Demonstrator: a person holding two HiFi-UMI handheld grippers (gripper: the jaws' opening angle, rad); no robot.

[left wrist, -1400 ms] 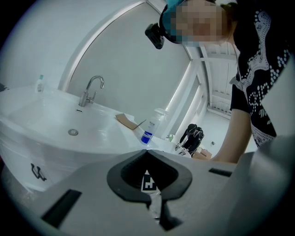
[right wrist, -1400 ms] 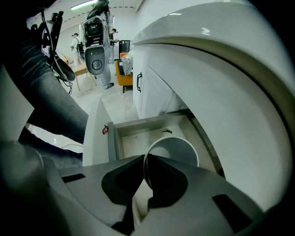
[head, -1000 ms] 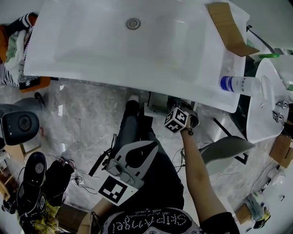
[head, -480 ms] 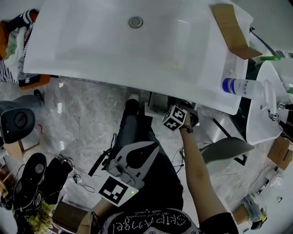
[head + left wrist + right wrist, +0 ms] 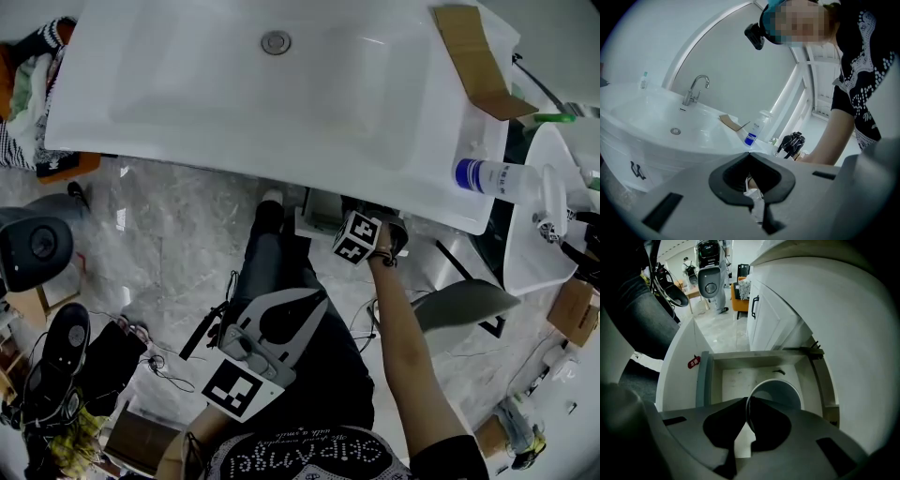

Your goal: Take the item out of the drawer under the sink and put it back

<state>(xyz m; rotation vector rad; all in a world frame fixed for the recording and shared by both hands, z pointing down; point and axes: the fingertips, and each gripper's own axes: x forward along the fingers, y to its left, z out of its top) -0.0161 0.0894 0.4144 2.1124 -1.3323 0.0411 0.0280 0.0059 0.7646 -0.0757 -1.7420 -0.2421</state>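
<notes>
Under the white sink (image 5: pixel 234 103) the drawer (image 5: pixel 708 380) stands pulled out; in the head view only a corner of the drawer (image 5: pixel 314 217) shows. In it sits a white round cup (image 5: pixel 783 392), open side towards the camera. My right gripper (image 5: pixel 746 417) points steeply down into the drawer and is shut on the cup's left rim. In the head view the right gripper (image 5: pixel 352 230) shows mostly as its marker cube, fingertips hidden under the sink's edge. My left gripper (image 5: pixel 317 298) hangs over the person's lap, jaws together and empty, as the left gripper (image 5: pixel 756 210) view also shows.
On the sink's right end lie a blue-labelled bottle (image 5: pixel 492 175) and a piece of cardboard (image 5: pixel 478 61). A faucet (image 5: pixel 696 89) stands at the basin's back. White cabinet doors (image 5: pixel 764 315) rise beside the drawer. Shoes and cables (image 5: pixel 66 366) litter the marble floor at left.
The right gripper's marker cube has rolled slightly and shifted a little; its grip on the cup rim stays. The left gripper has not moved.
</notes>
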